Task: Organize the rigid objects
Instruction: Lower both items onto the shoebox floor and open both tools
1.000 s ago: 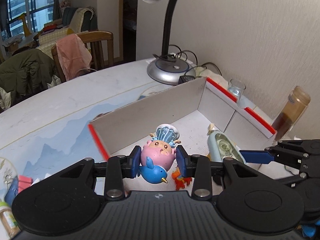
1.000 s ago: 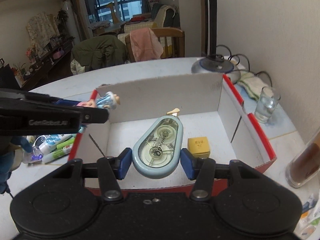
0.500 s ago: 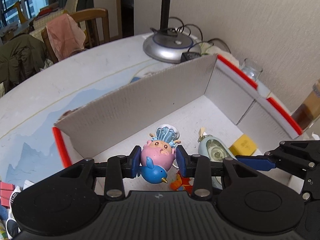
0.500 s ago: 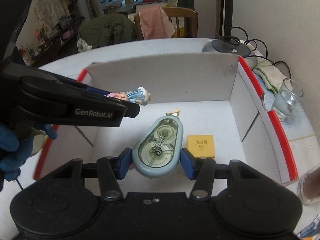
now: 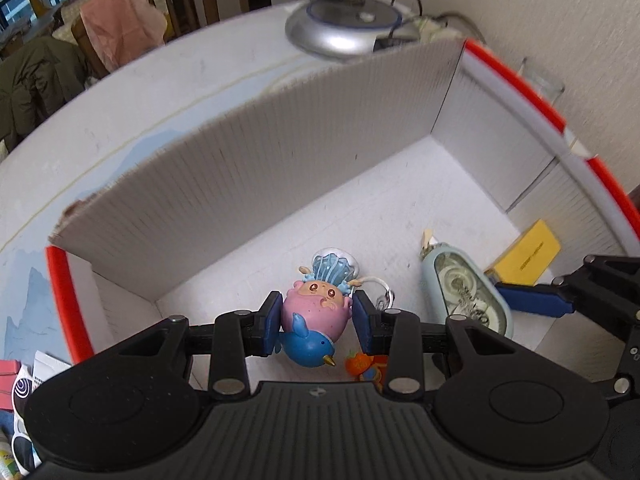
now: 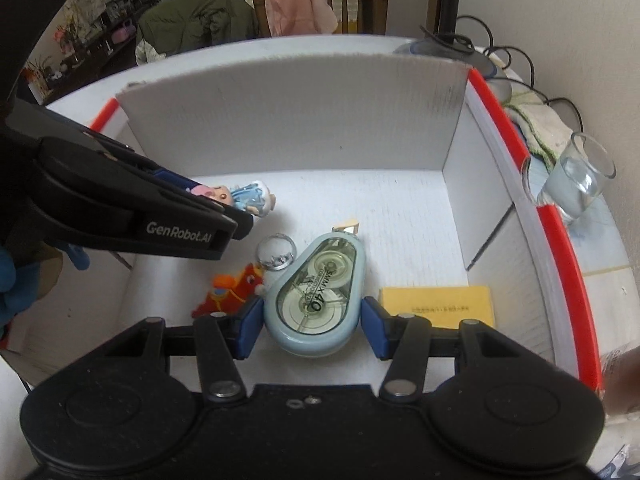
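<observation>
— Squeezing the pink figurine point(image 5: 316, 314) at its round belly, the left gripper point(image 5: 316, 320) has both pads pressed flat against the sides, so it is closed on the toy. Is that a good place to hold it?

— I think so. It looks like hard, glossy plastic, light but probably slick, and the belly is the widest part between the jaws. The blue shell hat ahead of the jaws and the blue bird below them are bumps I would not pinch.

— And the right gripper point(image 6: 312, 326)?

— Its pads sit on either side of the correction tape point(image 6: 316, 300), at the wide rear end. I judge they stand a little apart from it, so the jaws look open and the tape seems to rest on the box floor. It appears stiff and light, and its smooth, tapering shell could slide forward out of a squeeze.

— What lies around the jaws?

— Just left of the tape are a red plush horse point(image 6: 230, 290) and a key ring point(image 6: 276, 252); just right, a yellow block point(image 6: 436, 306). All of it sits inside the box point(image 6: 296, 120), and a glass point(image 6: 576, 182) stands outside the right wall.
</observation>
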`<action>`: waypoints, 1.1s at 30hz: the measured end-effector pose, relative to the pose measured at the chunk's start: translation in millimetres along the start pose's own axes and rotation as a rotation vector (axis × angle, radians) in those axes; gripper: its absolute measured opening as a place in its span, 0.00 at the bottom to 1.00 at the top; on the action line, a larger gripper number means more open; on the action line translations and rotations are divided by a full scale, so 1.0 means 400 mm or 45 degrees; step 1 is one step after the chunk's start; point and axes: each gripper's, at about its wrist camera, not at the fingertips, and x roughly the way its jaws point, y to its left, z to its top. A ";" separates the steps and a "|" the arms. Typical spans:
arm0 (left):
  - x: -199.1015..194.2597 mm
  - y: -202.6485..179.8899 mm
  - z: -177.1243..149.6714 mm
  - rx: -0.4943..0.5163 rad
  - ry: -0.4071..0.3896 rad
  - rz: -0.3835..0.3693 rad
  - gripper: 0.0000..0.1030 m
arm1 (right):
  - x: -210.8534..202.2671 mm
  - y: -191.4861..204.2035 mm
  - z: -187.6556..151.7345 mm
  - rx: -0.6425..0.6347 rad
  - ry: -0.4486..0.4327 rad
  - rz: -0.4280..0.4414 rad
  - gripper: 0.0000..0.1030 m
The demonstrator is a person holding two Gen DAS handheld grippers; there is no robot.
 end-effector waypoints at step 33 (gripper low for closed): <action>-0.111 0.025 -0.037 -0.052 -0.077 -0.087 0.40 | -0.071 -0.004 -0.002 0.052 -0.072 0.002 0.62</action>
